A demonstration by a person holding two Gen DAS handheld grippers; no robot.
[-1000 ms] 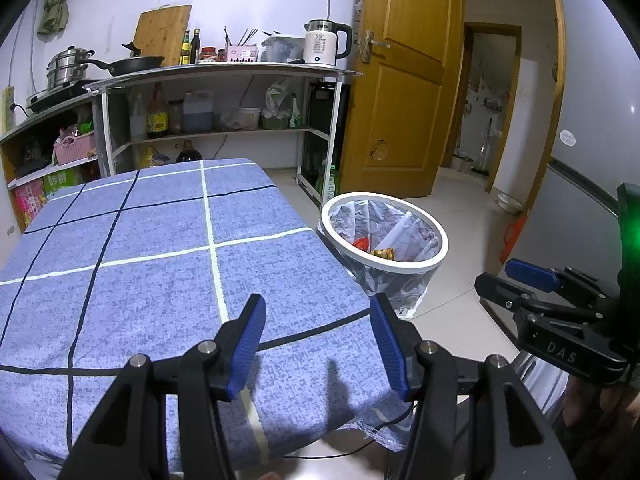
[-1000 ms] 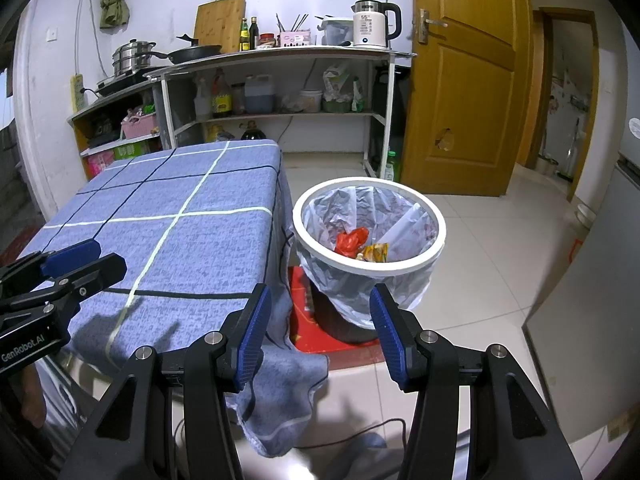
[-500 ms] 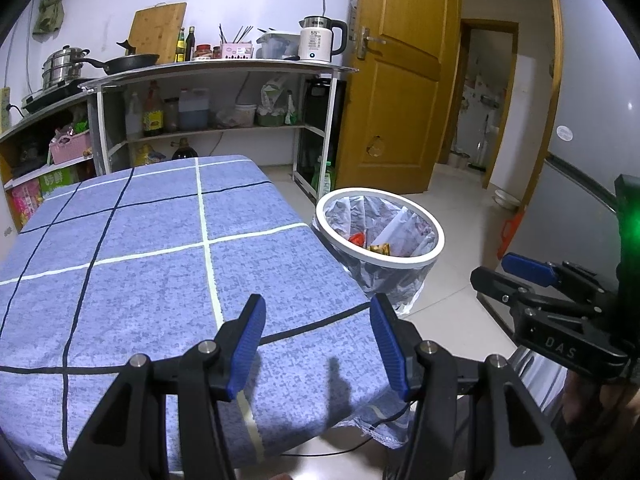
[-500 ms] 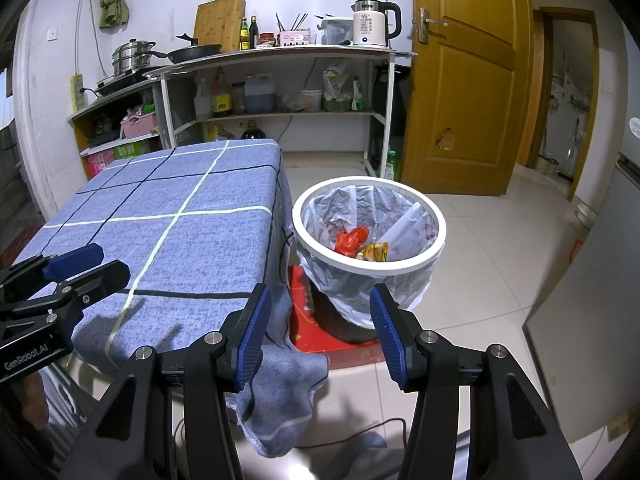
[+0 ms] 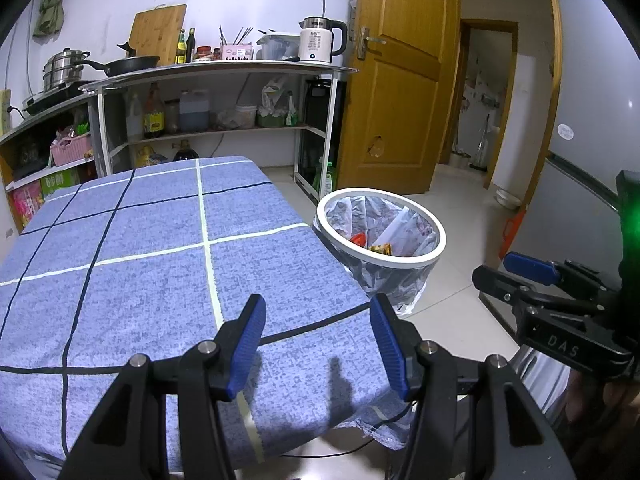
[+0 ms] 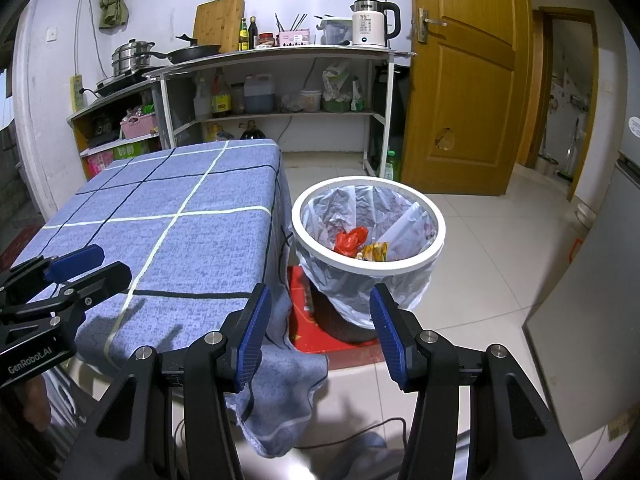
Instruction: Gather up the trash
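**Both tools empty, trash already in the bin**

My left tool (image 5: 318,340) hangs with its jaws spread wide and nothing between them, over the near edge of the counter (image 5: 140,264), which wears a blue checked cloth. My right tool (image 6: 318,340) is likewise released and empty, held out past the counter's corner, in front of the bin (image 6: 368,236).

The bin stands on the floor just beside the counter's right side, lined with a clear bag folded over a white ring. Inside it lie a red wrapper (image 6: 351,240) and a yellow packet (image 6: 376,251), touching each other near the bottom. I see no loose trash on the cloth, so I judge the collecting close to done or finished.

What could go wrong: the cloth's corner (image 6: 280,368) droops right under my right tool, and a careless sweep could snag it and drag the cloth. Bumping the light-looking bin could tip it and spill the wrappers.
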